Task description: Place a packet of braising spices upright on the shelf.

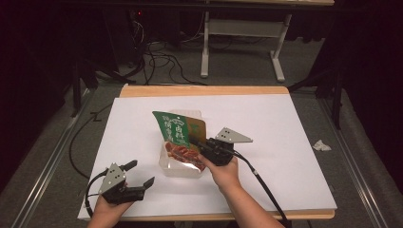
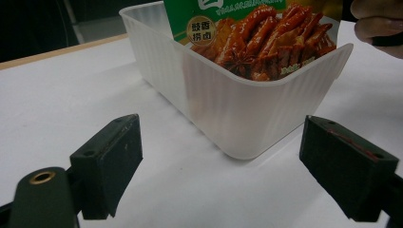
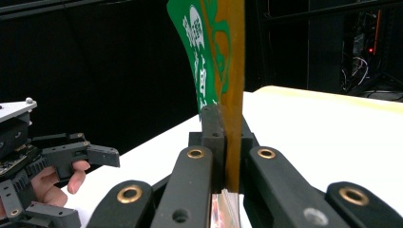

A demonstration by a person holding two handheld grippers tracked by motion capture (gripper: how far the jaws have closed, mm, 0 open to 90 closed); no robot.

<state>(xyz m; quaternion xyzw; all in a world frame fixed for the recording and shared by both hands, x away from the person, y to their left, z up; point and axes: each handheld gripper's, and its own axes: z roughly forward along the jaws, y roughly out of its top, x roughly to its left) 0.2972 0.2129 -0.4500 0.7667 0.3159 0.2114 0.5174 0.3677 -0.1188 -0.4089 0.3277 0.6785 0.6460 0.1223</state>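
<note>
The right gripper (image 1: 202,145) has its fingers (image 3: 213,124) clamped on one edge of a green and orange snack packet (image 1: 182,137), and in the right gripper view the packet's edge runs straight up from between them. The packet stands roughly upright with its long axis close to vertical, leaning a little to the left in the high view. Its lower end sits inside a translucent plastic tub (image 1: 181,170) on the white surface (image 1: 285,156); the top half rises well above the rim. Seen through the left gripper view, the printed picture of braised food (image 2: 266,40) shows just above the near wall of the tub (image 2: 237,114), so the packet's lower end lies below the rim; I cannot tell whether it touches the floor of the tub.

The left gripper (image 1: 141,173) rests near the front left of the surface, its fingers (image 2: 109,164) spread wide apart with nothing between them. The tub's near corner lies straight ahead of these fingers, a short way off and not touching. The right hand is plainly the nearer one to the packet. Besides the packet, I can make out nothing else in the tub
</note>
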